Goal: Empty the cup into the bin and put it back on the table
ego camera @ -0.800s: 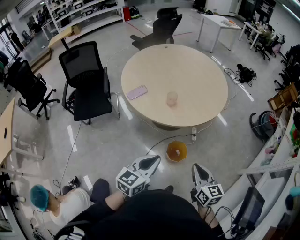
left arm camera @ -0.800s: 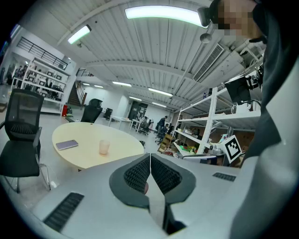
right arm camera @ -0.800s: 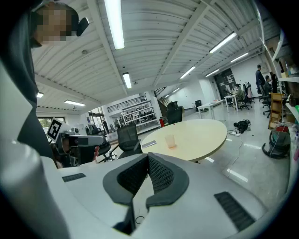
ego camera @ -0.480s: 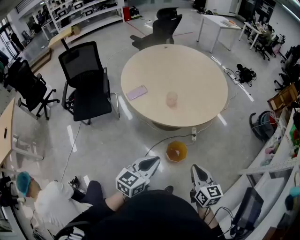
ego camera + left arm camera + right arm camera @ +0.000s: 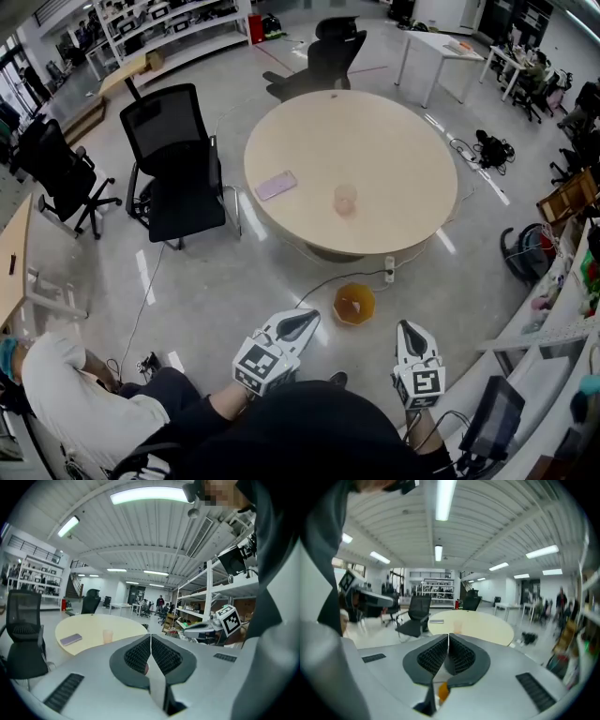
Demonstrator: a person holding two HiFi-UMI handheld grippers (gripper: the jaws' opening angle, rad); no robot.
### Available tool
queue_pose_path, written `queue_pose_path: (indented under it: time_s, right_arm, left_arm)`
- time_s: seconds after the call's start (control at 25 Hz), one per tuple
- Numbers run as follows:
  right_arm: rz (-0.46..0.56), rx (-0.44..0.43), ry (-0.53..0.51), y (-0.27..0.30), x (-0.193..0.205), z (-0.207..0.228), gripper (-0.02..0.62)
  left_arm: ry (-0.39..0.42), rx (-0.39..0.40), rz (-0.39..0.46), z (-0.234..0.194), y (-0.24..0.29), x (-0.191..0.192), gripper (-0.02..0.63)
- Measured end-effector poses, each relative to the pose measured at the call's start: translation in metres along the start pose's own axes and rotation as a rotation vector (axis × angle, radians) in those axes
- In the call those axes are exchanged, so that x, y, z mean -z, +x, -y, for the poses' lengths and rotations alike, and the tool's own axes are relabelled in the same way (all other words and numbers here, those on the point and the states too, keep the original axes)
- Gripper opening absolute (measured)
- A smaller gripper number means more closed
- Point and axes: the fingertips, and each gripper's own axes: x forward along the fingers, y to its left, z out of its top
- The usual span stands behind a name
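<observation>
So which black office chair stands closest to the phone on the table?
The mesh-backed chair at the table's left edge; the second chair stands at its far edge, the third chair far left.

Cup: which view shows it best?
Head view: the cup stands whole and unobstructed on the round table, seen from above. The left gripper view shows the cup small and side-on, far off on the tabletop. The right gripper view gives only a faint, blurred cup at the table's near edge.
</observation>
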Motion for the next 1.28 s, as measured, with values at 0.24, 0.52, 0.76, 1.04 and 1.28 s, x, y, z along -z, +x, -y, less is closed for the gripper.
queue_pose_path:
  time_s: [0.24, 0.52, 0.76, 1.04, 1.28]
  right_arm:
    - [-0.070, 0.340, -1.229, 0.017, -0.065, 0.066, 0.017]
    - [0.051, 0.404, -1.310, 0.027, -0.190, 0.109, 0.017]
    - [-0.116, 0.438, -1.960, 0.019, -0.251, 0.164, 0.017]
    - [-0.313, 0.771, -1.965, 0.009, -0.305, 0.257, 0.017]
    - [-0.057, 0.769, -0.793, -0.001, -0.299, 0.221, 0.017]
  left_arm:
    - [0.307, -0.093, 0.016, -0.020, 0.001, -0.031, 0.025]
    - [0.334, -0.097, 0.048, -0.047, -0.011, -0.048, 0.025]
    - [0.419, -0.091, 0.022, -0.091, -0.033, -0.054, 0.023]
    - [0.365, -0.049, 0.051, -0.127, -0.025, -0.049, 0.023]
    - [0.368, 0.040, 0.122, -0.124, -0.007, -0.065, 0.023]
